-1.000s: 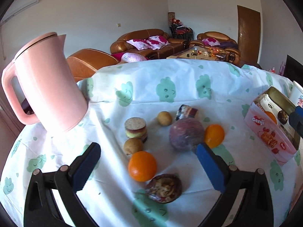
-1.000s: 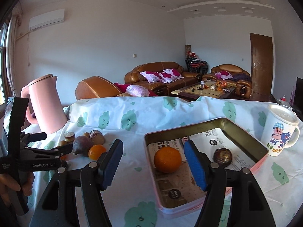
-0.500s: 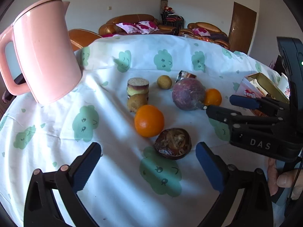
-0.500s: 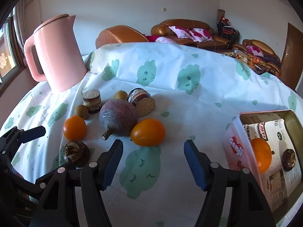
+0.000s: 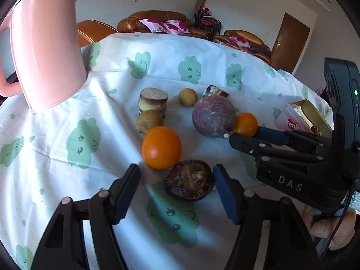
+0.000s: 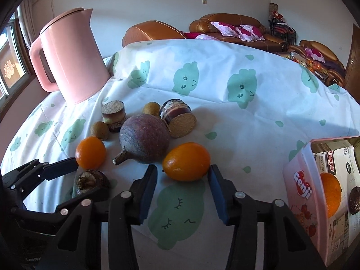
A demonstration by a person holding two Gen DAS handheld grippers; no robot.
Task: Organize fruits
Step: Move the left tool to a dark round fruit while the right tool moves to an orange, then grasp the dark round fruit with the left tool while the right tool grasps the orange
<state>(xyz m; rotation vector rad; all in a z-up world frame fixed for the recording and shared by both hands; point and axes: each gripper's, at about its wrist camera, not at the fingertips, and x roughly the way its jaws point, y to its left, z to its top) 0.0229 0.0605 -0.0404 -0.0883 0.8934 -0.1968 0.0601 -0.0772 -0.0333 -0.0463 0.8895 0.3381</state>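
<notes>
Now right gripper (image 6: 182,187) spread — oval orange (image 6: 186,161) between tips, seemingly untouched.

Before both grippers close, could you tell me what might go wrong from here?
1. The right gripper is open around the oval orange, which touches the purple root; closing may nudge the root.
2. The left gripper brackets the brown husked fruit right beside the round orange; a finger could knock that orange rolling.
3. Both grippers work close together and might collide.
</notes>
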